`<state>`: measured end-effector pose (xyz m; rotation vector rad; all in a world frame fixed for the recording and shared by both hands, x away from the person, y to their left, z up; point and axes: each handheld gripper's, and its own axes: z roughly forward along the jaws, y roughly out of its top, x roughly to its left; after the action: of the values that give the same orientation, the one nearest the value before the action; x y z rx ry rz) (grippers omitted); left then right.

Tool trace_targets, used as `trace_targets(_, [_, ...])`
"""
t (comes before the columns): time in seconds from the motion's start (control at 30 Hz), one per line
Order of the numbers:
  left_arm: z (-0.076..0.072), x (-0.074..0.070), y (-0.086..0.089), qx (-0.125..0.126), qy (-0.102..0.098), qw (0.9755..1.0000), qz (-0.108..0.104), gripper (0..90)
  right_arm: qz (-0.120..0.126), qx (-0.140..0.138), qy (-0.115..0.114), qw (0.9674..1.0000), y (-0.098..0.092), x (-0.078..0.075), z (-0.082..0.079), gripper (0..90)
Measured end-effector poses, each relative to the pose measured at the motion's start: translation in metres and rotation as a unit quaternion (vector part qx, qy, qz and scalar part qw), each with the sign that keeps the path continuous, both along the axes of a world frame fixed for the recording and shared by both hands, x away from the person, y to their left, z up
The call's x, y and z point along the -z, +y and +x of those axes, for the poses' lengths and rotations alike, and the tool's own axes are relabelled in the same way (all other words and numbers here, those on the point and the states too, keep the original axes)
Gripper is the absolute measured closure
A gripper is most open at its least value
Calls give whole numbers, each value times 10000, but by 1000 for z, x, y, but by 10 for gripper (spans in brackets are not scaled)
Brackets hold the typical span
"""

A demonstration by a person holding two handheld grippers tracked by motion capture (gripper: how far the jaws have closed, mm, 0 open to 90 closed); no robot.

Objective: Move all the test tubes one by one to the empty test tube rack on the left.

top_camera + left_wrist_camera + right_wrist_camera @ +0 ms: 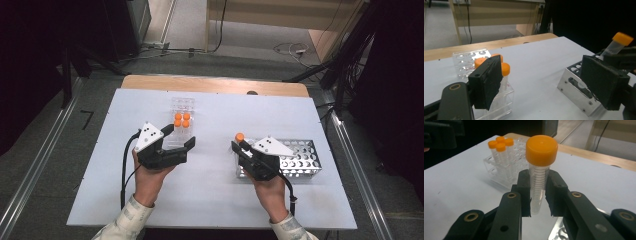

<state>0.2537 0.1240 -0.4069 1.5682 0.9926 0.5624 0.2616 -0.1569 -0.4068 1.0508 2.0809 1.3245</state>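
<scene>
The right tongs (537, 195) were clenched on a clear tube (538, 187) with an orange cap, both pads pressed against its ruled wall and the cap standing clear above them; the tube stood upright in the grip, lifted over the near-left corner of a metal rack (300, 160) with rows of round holes. In the high view the tube's cap (239, 136) showed just left of that rack, above the right hand (267, 192). The left tongs (179, 136) were released, their jaws spread wide around the near end of a clear plastic rack (181, 120) without pressing on it. Four orange-capped tubes (182, 120) stood together in that plastic rack, towards its near end. The two racks sat well apart on the white bench (210, 200), plastic one to the left, metal one to the right
</scene>
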Motion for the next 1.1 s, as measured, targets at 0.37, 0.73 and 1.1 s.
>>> trace_targets(0.37, [-13, 1, -26, 524, -59, 9985, 164, 184, -212, -446, 226, 9985, 24, 17, -5, 725])
trace_targets(0.73, [-17, 11, -44, 998, -94, 9941, 415, 369, -374, -789, 390, 9954, 42, 26, -13, 724])
trace_targets(1.1, [-18, 15, -49, 1162, -173, 9908, 678, 594, -348, -949, 439, 9939, 48, 28, -16, 724])
